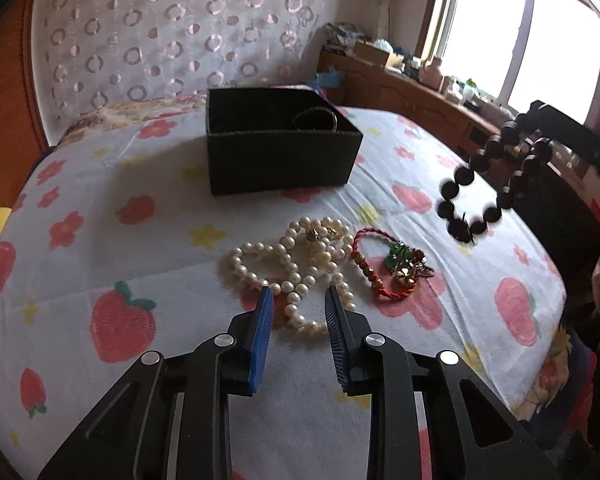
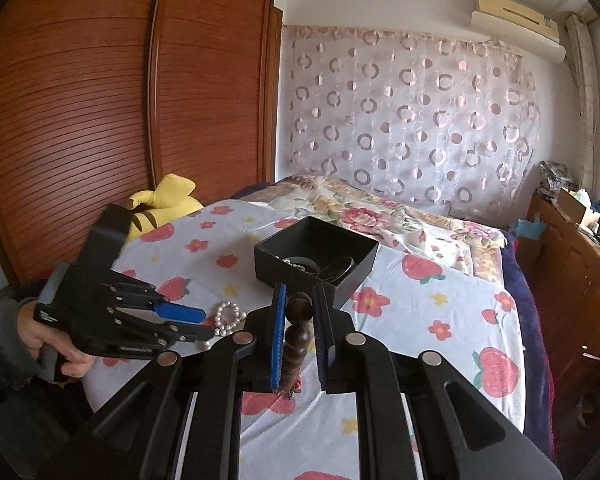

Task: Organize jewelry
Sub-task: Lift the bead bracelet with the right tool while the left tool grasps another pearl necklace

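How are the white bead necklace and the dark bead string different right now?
The pearl necklace is creamy white with small beads; the dark bead bracelet is almost black with bigger beads. The pearl necklace lies in a loose heap on the bedsheet, while the dark bead bracelet hangs in the air from the right gripper. No gripper grips the pearl necklace; the left gripper is open over it. Both are strings of round beads.

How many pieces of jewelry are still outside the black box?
3: the pearl necklace and red cord bracelet lie on the bedsheet; the dark bead bracelet hangs from the right tool. Others may be hidden.
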{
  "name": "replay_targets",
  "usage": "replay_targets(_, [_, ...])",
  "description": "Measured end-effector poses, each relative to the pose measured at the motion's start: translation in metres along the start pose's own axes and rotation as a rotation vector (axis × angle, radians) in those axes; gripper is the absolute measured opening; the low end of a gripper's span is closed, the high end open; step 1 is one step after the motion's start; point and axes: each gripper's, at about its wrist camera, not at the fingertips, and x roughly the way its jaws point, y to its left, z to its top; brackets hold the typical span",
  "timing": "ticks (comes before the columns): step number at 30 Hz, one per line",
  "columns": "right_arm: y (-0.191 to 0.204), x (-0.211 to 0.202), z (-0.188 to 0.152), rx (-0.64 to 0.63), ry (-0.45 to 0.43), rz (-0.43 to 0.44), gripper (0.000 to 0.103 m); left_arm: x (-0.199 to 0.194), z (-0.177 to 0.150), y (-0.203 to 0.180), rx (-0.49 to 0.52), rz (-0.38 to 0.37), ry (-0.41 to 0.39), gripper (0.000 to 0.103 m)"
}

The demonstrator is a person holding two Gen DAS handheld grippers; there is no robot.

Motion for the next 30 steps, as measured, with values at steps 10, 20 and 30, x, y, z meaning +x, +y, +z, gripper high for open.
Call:
replay_targets(10, [0.001, 0.000, -0.008, 0.009, 0.014, 0.000, 0.015, 0.011, 0.002, -0.006, 0.043, 0.069, 0.037, 0.007])
replay_targets(20, [0.002, 0.002, -0.012, 0.018, 0.026, 0.004, 0.015, -0.037, 0.006, -0.008, 0.032, 0.032, -0.104, 0.006])
replay_targets(30, [0.003, -0.001, -0.001, 0.002, 0.002, -0.002, 0.015, -0.090, 0.046, -0.010, 0.037, 0.021, -0.250, 0.006])
